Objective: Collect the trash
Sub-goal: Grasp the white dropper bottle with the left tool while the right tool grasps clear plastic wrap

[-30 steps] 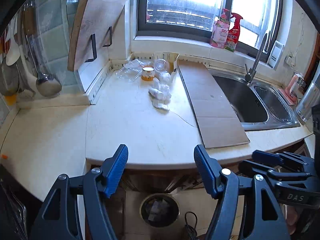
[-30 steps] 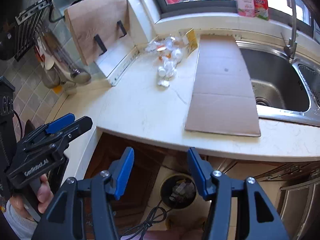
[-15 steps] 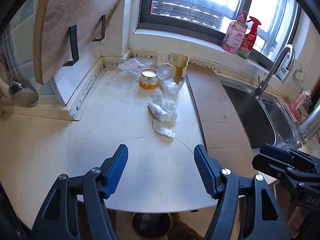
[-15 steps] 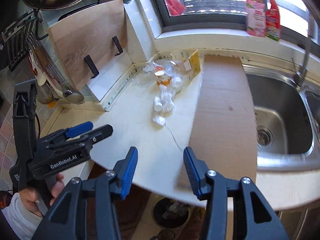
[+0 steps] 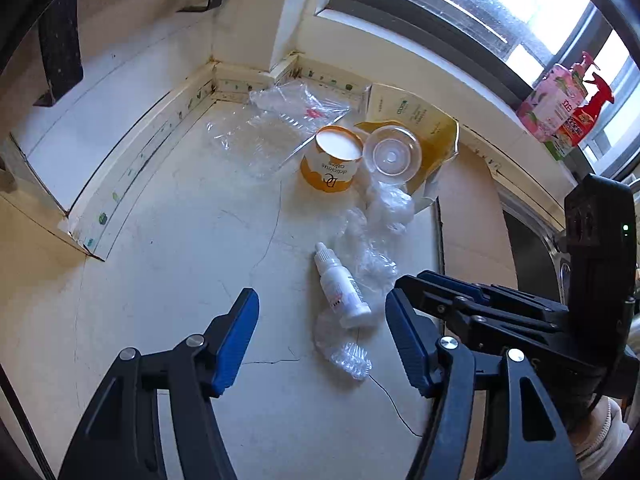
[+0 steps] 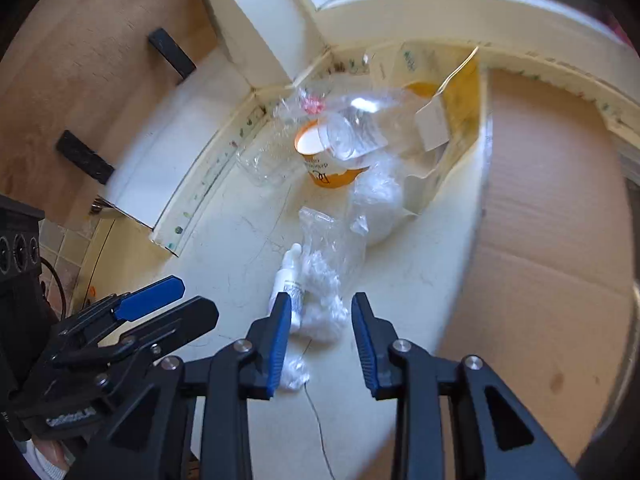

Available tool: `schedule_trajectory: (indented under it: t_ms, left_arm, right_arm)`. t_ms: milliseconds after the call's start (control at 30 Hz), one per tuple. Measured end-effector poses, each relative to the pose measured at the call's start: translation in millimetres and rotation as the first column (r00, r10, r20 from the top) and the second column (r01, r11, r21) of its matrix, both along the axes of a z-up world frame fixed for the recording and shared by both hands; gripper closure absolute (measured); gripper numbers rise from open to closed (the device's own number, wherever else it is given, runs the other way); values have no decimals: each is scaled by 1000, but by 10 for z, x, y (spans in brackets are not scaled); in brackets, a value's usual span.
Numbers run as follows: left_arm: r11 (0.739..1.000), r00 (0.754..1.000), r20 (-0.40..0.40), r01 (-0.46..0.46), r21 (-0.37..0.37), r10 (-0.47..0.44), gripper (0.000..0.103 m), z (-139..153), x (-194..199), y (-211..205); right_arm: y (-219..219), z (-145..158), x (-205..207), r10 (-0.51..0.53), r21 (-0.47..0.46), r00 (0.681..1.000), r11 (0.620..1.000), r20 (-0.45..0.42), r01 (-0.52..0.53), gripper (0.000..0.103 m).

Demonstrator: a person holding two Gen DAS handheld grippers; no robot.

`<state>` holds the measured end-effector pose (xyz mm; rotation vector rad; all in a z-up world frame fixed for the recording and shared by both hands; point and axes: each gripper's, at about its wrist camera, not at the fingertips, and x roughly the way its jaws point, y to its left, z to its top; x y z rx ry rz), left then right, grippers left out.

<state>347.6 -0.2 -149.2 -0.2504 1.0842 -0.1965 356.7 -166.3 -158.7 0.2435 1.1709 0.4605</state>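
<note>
Both tools have come forward over the surface [image 5: 160, 264] to the trash. Dropper bottle [image 5: 340, 288] lies just ahead of the left tool [image 5: 320, 336], jaws apart. Right tool [image 6: 318, 332] has been closing, crumpled plastic [image 6: 324, 312] between its jaws, untouched. Bare surface lies left; cardboard [image 6: 552, 208] lies right.

The orange cup [image 5: 331, 164] has "DC" and "delicious cafe" on its side, upside down. The yellow paper box [image 5: 414, 120], at one o'clock from the cup, has tiny green words, too small to read.
</note>
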Motion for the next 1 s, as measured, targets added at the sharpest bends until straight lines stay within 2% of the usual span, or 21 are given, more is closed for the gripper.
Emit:
schedule_trajectory:
  t_ms: [133,233,267,333,433,667,733,1000]
  left_arm:
    - [1000,999,-34,-11,16,11,40,-125,108,-34]
    - [1000,999,-53,-7,29,9,42,-189,179,-75]
    - [999,998,-61,-4,32,6,44,-212,207,-100]
    - [999,997,-76,6,32,-3,55,-250,261,-140]
    - [998,995,-102,19,56,-14,60,-298,334,-221]
    - [994,986,-163,50,98,-34,62,-413,459,-412]
    - [992,984,-177,57,114,-36,71,-441,466,-485]
    - [986,980,-195,59,154,-29,74,-503,321,-614]
  right_arm:
    - [80,-220,102,54,19,998,998,-44,-53,87]
    - [88,-290,103,85,45,996,996,-40,-83,93]
    - [72,-286,90,85,59,996,995,-34,-83,94]
    - [23,-271,63,79,75,997,994,-24,-77,95]
    - [-34,-253,14,77,81,997,994,-19,-76,95]
    - [-180,-231,-88,65,85,998,994,-14,-64,95]
    - [-249,-225,-125,55,92,998,994,-18,-53,95]
    - [-410,-227,-264,14,105,1000,994,-26,-11,95]
